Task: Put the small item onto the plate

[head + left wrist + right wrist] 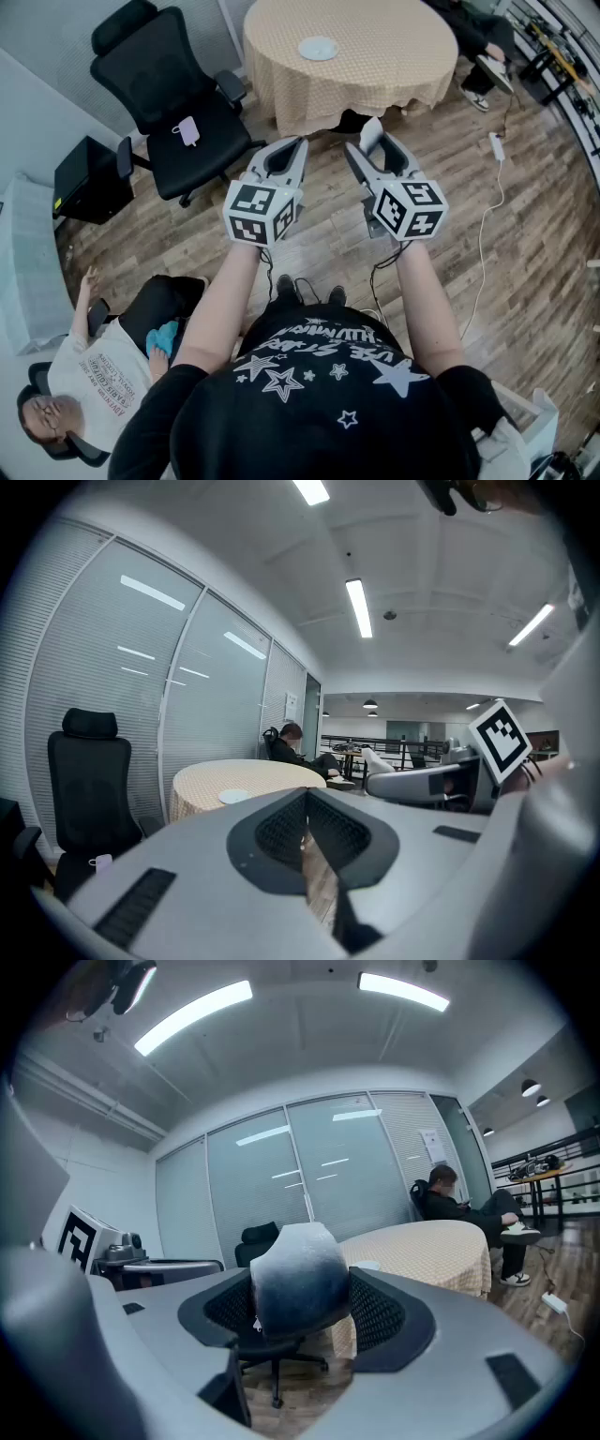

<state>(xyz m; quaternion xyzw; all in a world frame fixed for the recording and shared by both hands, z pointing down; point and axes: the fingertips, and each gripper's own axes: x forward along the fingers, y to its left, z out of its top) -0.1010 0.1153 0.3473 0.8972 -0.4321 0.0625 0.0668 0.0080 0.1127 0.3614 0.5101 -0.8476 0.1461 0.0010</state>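
A white plate [319, 48] lies on the round table with a beige cloth [394, 75], beyond both grippers. My right gripper [372, 142] is shut on a small whitish-grey rounded item [371, 131], held in the air over the wooden floor short of the table. In the right gripper view the item [298, 1274] fills the space between the jaws, with the table [431, 1246] and the plate [365, 1265] behind it. My left gripper [296, 145] is level with the right one, its jaws shut with nothing held. The left gripper view shows the plate [234, 797] on the table [272, 778].
A black office chair [178, 94] with a small lilac thing [187, 129] on its seat stands left of the table. A person sits at the lower left [94, 375], another beyond the table [480, 37]. A white cable and power strip [497, 145] lie on the floor at right.
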